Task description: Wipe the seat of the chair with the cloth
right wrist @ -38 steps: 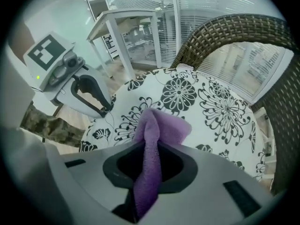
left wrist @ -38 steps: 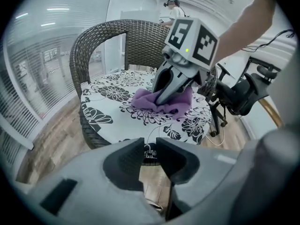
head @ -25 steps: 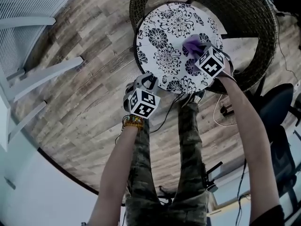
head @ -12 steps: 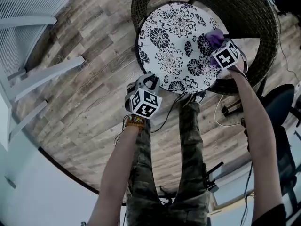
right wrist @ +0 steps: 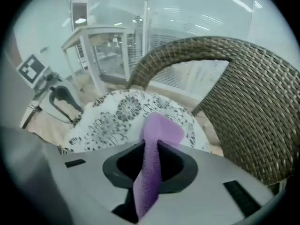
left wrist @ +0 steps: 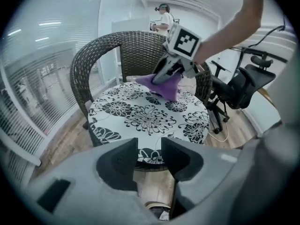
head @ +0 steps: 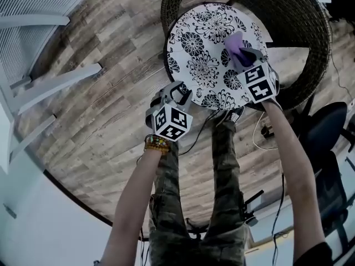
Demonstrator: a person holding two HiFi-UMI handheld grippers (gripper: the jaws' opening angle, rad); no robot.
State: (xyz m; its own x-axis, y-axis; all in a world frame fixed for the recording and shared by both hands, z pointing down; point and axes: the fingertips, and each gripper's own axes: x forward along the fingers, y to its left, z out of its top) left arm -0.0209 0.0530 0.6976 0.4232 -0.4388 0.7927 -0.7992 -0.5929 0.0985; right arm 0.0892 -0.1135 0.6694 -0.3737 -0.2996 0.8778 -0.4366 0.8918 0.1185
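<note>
The dark brown woven wicker chair (head: 310, 32) looks rough; its round flowered fabric seat (head: 194, 49) looks smooth. The purple cloth (head: 236, 46) is soft and matt. The plank floor (head: 100, 121) is grainy wood.

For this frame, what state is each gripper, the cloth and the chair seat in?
left gripper, open, jaws have just been opening, nothing between them
right gripper, shut on the cloth
cloth, pinched in the jaws, hanging over the seat; contact unclear
seat, in place in the wicker chair
</note>
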